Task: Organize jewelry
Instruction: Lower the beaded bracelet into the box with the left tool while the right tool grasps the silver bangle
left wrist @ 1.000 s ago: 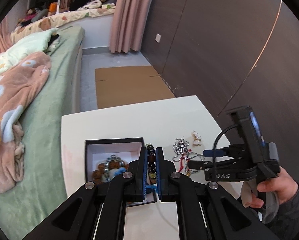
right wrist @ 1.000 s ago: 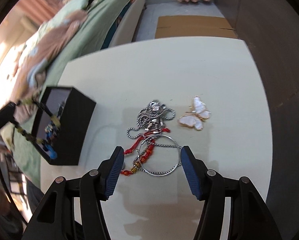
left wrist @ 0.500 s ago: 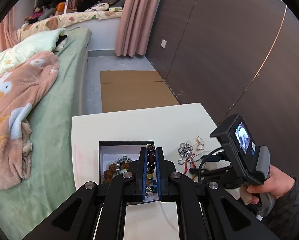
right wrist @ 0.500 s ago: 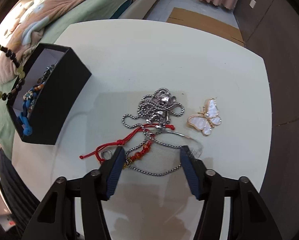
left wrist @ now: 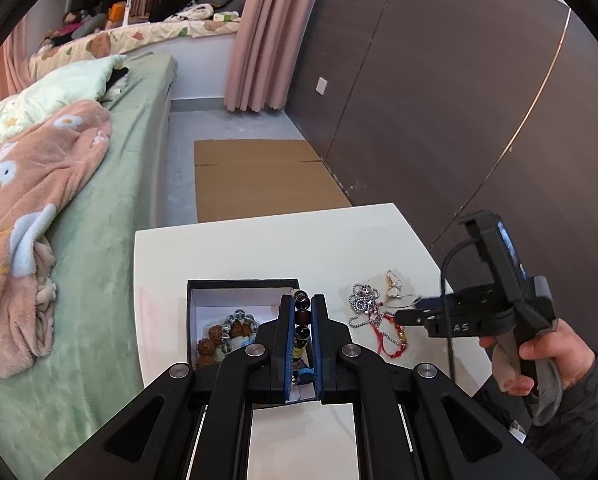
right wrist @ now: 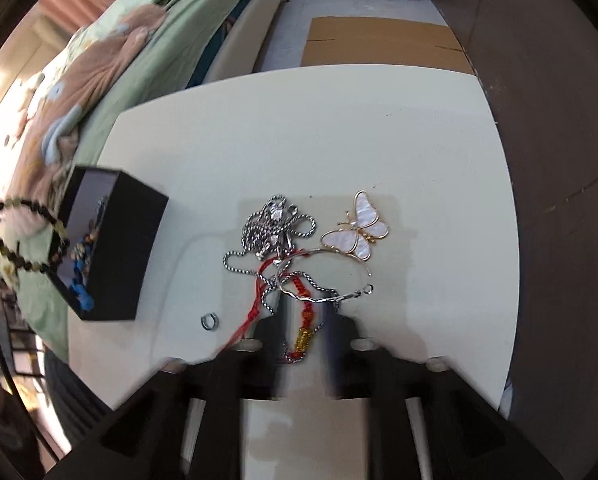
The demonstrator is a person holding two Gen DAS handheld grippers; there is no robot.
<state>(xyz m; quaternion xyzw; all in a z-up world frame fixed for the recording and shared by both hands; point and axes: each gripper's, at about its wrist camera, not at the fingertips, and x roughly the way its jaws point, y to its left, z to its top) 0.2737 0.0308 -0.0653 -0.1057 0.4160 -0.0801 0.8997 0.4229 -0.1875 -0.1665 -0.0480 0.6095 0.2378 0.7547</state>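
Both grippers low over the table, each narrowed.

My left gripper (left wrist: 303,312) is clamped on a beaded bracelet (left wrist: 302,322), its 2 fingers near parallel. My right gripper (right wrist: 303,332) has its fingers drawn close around a red cord (right wrist: 304,312), blurred; my right hand (left wrist: 547,354) squeezes the trigger.

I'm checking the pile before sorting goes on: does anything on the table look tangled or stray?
Yes. The silver chain, red cord bracelet and thin silver bangle lie knotted over one another, so lifting one may drag the rest. A small silver ring sits apart, left of the pile, near the black box.
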